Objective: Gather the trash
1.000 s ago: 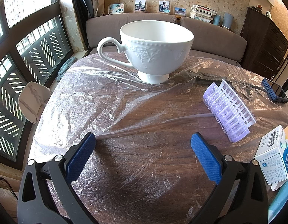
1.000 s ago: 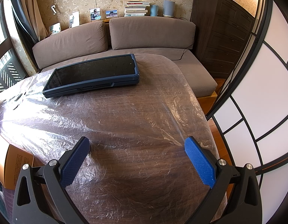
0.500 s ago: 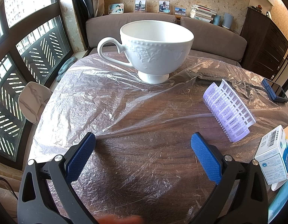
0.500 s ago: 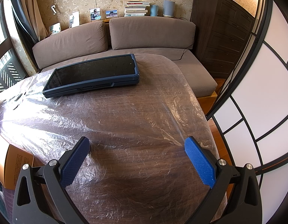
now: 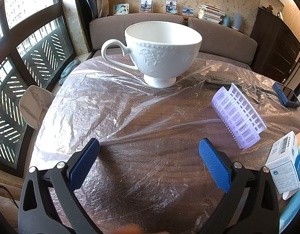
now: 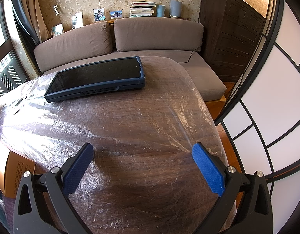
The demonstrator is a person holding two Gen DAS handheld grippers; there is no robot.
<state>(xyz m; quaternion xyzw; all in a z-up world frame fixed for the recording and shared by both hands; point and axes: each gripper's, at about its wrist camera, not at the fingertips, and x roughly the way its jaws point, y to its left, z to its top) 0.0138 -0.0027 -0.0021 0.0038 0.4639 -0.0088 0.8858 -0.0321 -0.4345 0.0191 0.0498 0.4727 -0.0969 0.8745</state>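
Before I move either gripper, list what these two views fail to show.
- Left wrist view: the white box is partly cut off by the right edge; its print is too small to read.
- Left wrist view: the cup interior is hidden by its own rim.
- Right wrist view: the orange box is cut off at the left edge.

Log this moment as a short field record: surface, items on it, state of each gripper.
surface: wooden table under crinkled plastic film
left view items: white cup, purple hair roller, white box
right view items: dark tablet, orange box
left gripper: open, holding nothing
right gripper: open, holding nothing
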